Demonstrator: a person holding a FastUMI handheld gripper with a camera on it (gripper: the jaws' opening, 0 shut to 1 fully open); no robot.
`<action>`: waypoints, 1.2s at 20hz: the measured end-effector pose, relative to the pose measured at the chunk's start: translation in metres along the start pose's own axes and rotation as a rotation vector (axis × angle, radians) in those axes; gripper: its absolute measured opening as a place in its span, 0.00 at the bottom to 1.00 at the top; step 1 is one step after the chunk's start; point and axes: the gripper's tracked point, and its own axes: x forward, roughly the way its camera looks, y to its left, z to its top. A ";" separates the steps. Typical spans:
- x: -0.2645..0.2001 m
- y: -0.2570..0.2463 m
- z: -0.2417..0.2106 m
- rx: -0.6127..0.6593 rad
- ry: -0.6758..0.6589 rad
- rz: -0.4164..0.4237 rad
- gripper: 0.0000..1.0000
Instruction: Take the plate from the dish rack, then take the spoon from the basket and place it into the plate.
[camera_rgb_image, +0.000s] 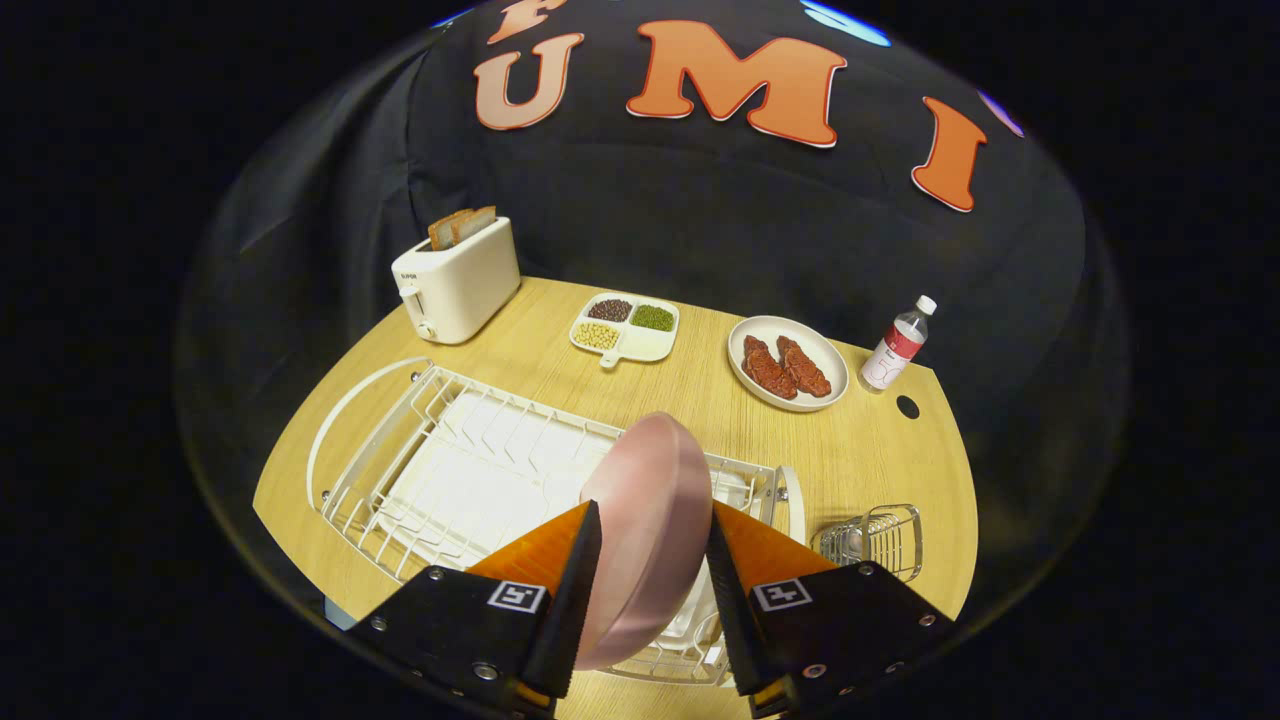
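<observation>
A pink plate (650, 480) stands on edge between my fingers, over the right end of the white wire dish rack (440, 440). My gripper (652, 512) is shut on the plate, one finger pressing on each face. The plate's lower rim lies close to the rack's wires; I cannot tell whether it touches them. To the right of the rack sits a small wire basket (880, 535) on the wooden table, with something metallic (850, 545) inside it, too small to make out as the spoon.
Beyond the rack stand a white toaster (455, 285) with bread, a divided dish of beans (625, 325), a white plate with two pieces of meat (787, 362) and a water bottle (898, 348). Bare tabletop (860, 450) lies between the meat plate and the basket.
</observation>
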 end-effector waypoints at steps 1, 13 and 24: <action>0.004 0.003 -0.003 0.000 0.012 0.002 0.60; 0.001 -0.012 0.018 0.040 -0.044 -0.064 0.44; -0.051 -0.020 0.045 -0.036 -0.204 -0.094 0.24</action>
